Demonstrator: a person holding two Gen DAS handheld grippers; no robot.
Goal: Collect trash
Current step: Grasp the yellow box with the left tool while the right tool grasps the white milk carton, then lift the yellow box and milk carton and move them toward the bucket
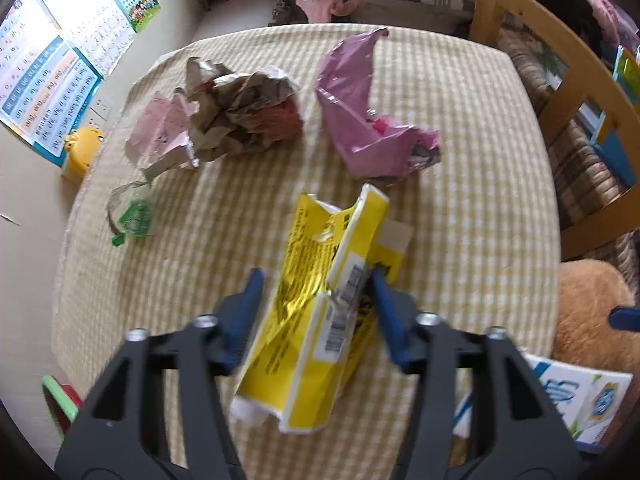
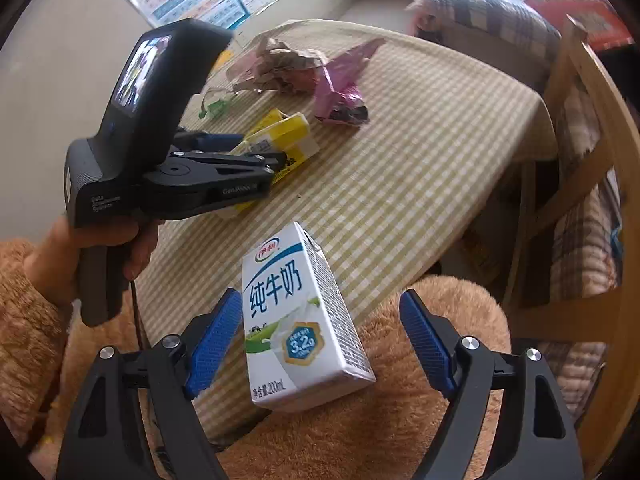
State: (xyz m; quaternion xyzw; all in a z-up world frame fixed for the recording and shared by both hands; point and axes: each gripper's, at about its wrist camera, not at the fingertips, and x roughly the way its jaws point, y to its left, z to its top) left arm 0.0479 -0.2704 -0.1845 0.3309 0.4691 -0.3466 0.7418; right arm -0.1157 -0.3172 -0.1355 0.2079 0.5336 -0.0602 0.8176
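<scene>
Left gripper (image 1: 318, 280): jaws apart, set astride the yellow pack (image 1: 316, 308); right pad touches the pack's edge, left pad stands clear, so no clamp is seen.
Right gripper (image 2: 322, 336): jaws wide apart around the carton (image 2: 298, 320); neither pad is seen touching it.
Yellow pack: flattened, glossy yellow-and-white wrapper with barcode label, creased, lying on the table (image 1: 460, 216) near its front edge.
Carton: small white-and-blue milk box, rectangular, tilted; it sits at the table's edge over tan fleece (image 2: 400, 420); what it rests on cannot be told.
Left view only: crumpled brown paper (image 1: 244, 114) with pink sheet (image 1: 160, 128) beside it, far left; green-printed clear film (image 1: 134, 216) near the left edge; yellow toy (image 1: 82, 148) past the edge; both pads seen against the pack.
Right view only: carton shown whole; left gripper's black body seen from the side, held by a hand (image 2: 60, 264) in a fleece sleeve; small lit screen on its back.
Both views: pink bag (image 1: 360, 120), thin crinkled plastic, peaked, well apart from the pack; wall charts (image 1: 48, 80); wooden chair (image 1: 568, 92) at the right.
Table: rounded, covered by yellow-and-white checked cloth, woven texture.
Fleece: fuzzy, tan, below the table's edge.
</scene>
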